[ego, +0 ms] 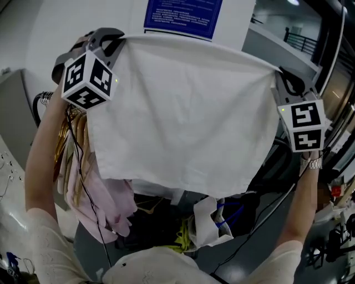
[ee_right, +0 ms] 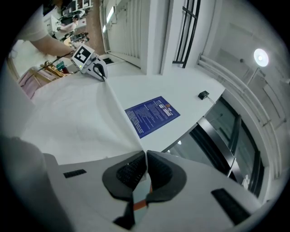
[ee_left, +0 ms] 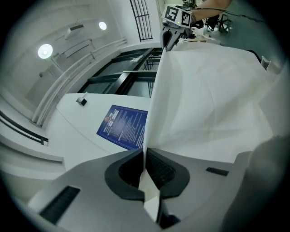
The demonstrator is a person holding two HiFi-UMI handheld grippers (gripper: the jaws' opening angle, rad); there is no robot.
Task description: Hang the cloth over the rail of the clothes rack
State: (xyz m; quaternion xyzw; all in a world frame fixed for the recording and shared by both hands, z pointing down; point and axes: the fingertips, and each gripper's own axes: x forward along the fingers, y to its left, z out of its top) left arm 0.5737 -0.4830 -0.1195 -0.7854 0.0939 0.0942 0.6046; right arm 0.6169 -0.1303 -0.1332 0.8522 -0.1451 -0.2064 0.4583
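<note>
A white cloth (ego: 183,116) hangs spread out flat, held up high by its two top corners. My left gripper (ego: 119,40) is shut on the cloth's top left corner, and the cloth edge (ee_left: 152,113) runs straight out from between its jaws (ee_left: 145,165). My right gripper (ego: 282,75) is shut on the top right corner, with the cloth (ee_right: 77,122) stretching away to the left of its closed jaws (ee_right: 146,166). Each gripper view shows the other gripper far off at the cloth's opposite corner. The rack's rail is hidden behind the cloth.
Wooden hangers with pale pink garments (ego: 91,194) hang low on the left. A blue notice (ego: 180,16) is on the white wall ahead. Cables and a white bag (ego: 208,222) lie below the cloth. Black railings (ee_right: 190,31) and dark frames stand beyond.
</note>
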